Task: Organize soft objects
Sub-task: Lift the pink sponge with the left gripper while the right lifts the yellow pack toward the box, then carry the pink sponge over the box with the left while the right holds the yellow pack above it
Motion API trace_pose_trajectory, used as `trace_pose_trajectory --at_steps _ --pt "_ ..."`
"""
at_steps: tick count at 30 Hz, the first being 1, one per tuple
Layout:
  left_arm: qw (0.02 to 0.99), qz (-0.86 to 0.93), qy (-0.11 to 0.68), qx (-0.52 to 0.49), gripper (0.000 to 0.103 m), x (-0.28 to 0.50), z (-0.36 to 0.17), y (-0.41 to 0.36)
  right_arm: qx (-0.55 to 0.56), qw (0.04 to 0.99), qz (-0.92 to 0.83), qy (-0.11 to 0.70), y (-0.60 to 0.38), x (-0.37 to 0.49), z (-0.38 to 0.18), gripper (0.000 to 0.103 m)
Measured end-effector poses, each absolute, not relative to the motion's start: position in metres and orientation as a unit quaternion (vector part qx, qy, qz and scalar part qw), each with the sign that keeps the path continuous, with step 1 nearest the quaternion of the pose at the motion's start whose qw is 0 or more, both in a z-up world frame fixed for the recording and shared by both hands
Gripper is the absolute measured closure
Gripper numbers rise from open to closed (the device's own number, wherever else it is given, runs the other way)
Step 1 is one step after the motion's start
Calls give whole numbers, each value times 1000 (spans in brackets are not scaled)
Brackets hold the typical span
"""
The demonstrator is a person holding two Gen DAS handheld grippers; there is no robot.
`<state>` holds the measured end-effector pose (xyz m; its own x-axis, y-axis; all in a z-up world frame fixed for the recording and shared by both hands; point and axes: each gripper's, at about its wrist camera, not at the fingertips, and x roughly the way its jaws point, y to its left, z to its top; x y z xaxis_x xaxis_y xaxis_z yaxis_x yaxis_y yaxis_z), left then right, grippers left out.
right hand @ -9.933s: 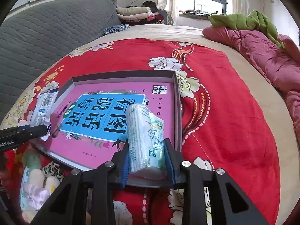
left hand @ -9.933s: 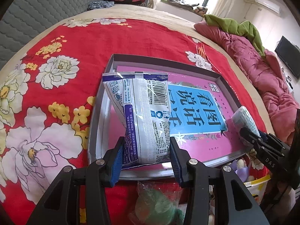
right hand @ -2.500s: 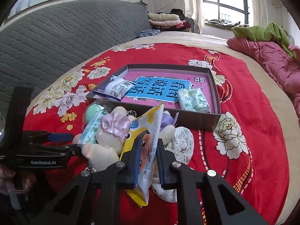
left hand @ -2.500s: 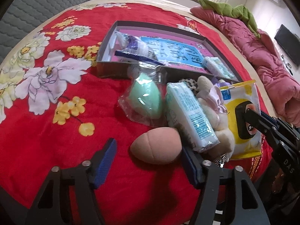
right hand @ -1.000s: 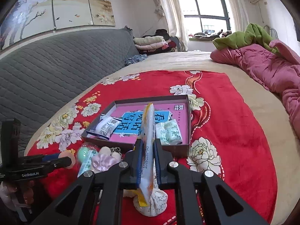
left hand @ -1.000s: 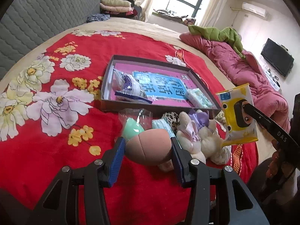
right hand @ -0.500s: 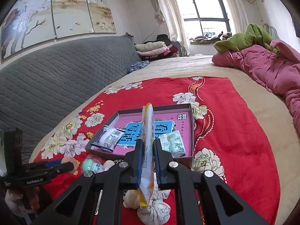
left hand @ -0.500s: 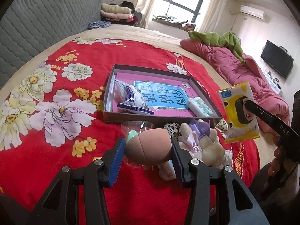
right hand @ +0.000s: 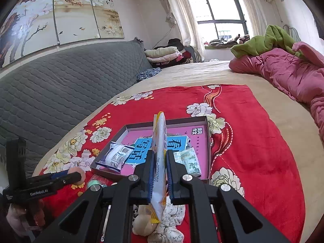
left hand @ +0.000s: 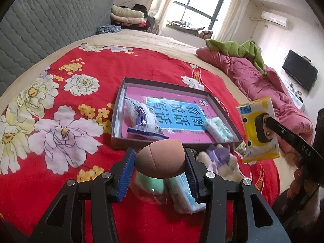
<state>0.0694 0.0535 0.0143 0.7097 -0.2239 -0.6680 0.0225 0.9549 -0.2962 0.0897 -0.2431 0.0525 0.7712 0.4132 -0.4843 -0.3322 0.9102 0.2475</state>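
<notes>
Holding two packets, grey tray (left hand: 119, 103)

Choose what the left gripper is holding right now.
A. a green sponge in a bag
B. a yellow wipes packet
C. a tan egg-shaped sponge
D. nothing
C: the left gripper has both blue pads pressed against the tan egg-shaped sponge, lifted above the red blanket.

box (left hand: 119, 109) on blanket (left hand: 60, 93); two packets (left hand: 141, 119) inside; toys (left hand: 218, 158) before box

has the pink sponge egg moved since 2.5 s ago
Yes. The pink sponge egg lay on the red blanket then; now the left claw holds it lifted, nearer the grey tray.
</notes>
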Motion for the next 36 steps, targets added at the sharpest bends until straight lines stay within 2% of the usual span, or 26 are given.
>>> trace_pose_trajectory --at_steps 18,36 --pt "923 -75 358 -120 54 117 16 41 75 941 194 267 -239 126 52 91" --pt "913 -87 386 -95 54 170 -5 23 71 936 201 279 -220 163 34 91"
